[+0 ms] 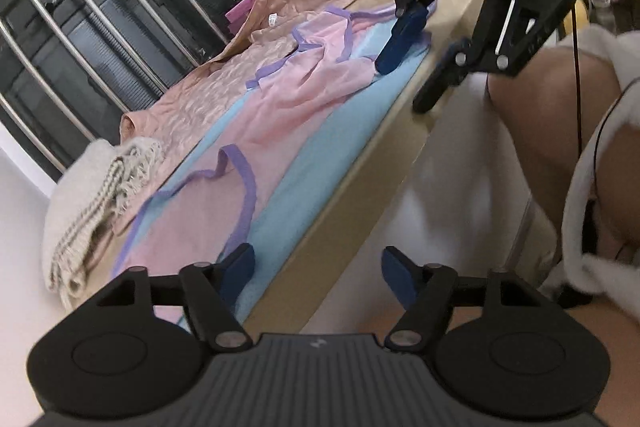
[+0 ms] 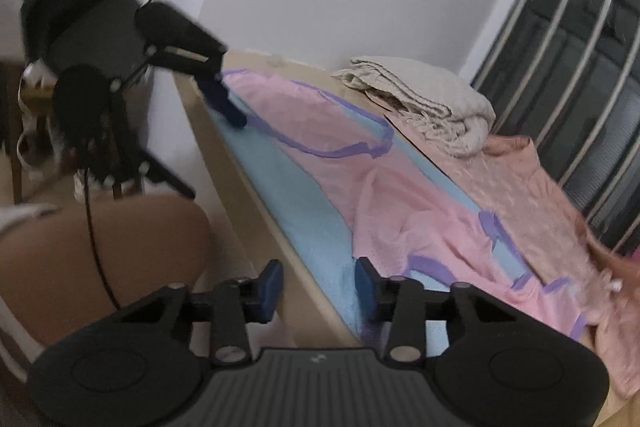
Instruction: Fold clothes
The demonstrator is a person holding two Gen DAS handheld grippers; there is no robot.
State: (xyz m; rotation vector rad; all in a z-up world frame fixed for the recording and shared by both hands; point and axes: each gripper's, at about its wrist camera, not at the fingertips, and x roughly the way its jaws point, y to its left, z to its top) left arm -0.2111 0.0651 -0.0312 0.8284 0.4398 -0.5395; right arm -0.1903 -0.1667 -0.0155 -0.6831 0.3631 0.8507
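Grippers both sit at the near edge of the table, the left gripper with its blue pads spread wide and empty over the table edge, the right gripper with its pads parted too and nothing pinched between them. Just past them a pink top with purple trim lies crumpled across a blue mat. Farther back a peach quilted cloth lies alongside, a grey folded blanket on its end, metal railings behind.
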